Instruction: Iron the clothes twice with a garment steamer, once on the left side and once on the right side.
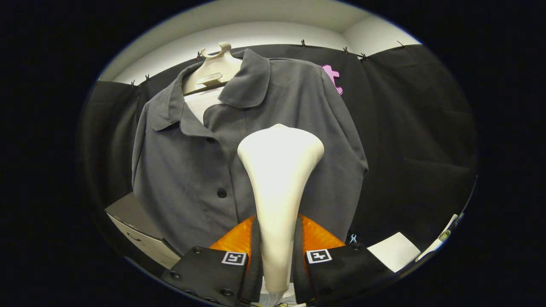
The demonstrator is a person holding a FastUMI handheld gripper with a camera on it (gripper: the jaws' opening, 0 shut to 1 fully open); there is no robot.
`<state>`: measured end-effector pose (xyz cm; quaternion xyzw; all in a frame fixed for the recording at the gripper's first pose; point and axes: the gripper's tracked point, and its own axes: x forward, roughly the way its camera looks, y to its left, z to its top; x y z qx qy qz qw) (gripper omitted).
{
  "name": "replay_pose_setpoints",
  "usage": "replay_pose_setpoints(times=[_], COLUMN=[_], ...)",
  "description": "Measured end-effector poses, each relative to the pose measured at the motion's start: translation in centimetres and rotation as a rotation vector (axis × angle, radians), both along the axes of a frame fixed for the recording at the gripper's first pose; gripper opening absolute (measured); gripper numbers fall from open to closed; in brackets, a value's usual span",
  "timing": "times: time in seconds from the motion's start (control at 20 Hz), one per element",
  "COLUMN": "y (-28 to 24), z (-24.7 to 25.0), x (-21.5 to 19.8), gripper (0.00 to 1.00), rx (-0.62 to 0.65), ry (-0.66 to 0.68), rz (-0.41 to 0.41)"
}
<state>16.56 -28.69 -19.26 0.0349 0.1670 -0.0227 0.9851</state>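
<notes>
We are gripping the steamer (pixel 279 192) with the gripper (pixel 277 256), both fingers pressing on its handle. Its head is sitting against the grey shirt (pixel 196 170) hanging on a hanger (pixel 217 64).

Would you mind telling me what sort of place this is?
Probably a recording booth staged for ironing: black cloth wall, a grey shirt hung on a mannequin, and the fingers gripping a white steamer.

Black cloth wall (pixel 409 128), pale ceiling (pixel 273 30), possibly a cabinet (pixel 136 230) lower left
</notes>
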Motion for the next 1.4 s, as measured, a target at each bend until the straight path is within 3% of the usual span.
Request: replay_pose_setpoints(times=[1.4], y=[-1.5], z=[-18.8], x=[-6.9], gripper=[0.38], rx=[0.092], ry=[0.293], rz=[-0.059])
